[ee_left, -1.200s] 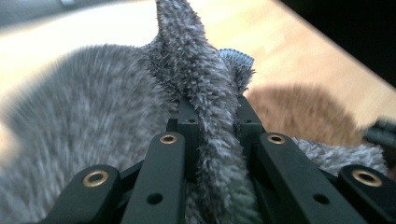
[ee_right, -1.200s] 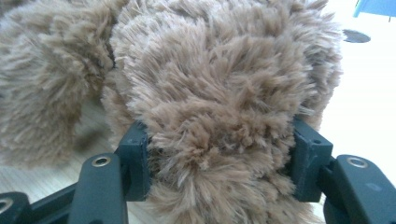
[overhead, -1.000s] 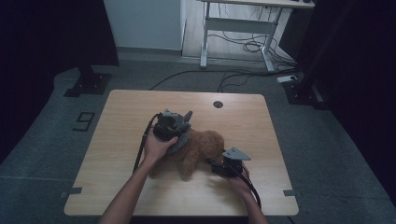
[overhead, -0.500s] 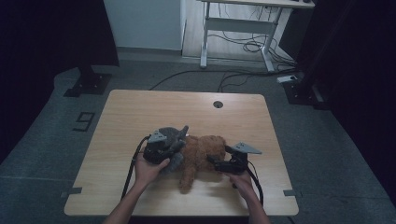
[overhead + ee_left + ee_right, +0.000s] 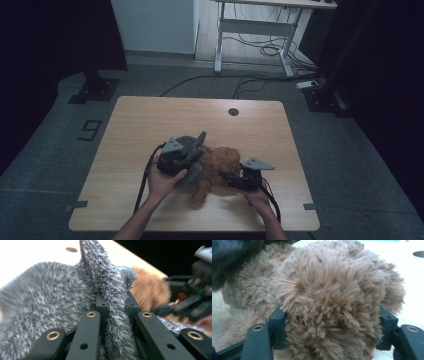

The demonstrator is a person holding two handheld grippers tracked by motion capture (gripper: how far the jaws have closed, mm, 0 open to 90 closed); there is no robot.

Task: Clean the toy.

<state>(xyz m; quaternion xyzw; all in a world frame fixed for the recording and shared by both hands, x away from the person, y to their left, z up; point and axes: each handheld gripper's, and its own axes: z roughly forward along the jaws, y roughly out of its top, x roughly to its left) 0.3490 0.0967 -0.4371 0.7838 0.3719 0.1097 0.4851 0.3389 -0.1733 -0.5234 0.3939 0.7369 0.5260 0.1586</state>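
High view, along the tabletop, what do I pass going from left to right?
Left gripper clamped on grey plush → brown plush toy → right gripper.

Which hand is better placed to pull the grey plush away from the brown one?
Left: the left gripper is shut on the grey plush. The right gripper flanks the brown plush.

brown plush toy (image 5: pixel 220 167) | lying on table | grey fuzzy cloth (image 5: pixel 50 315) beside, touching
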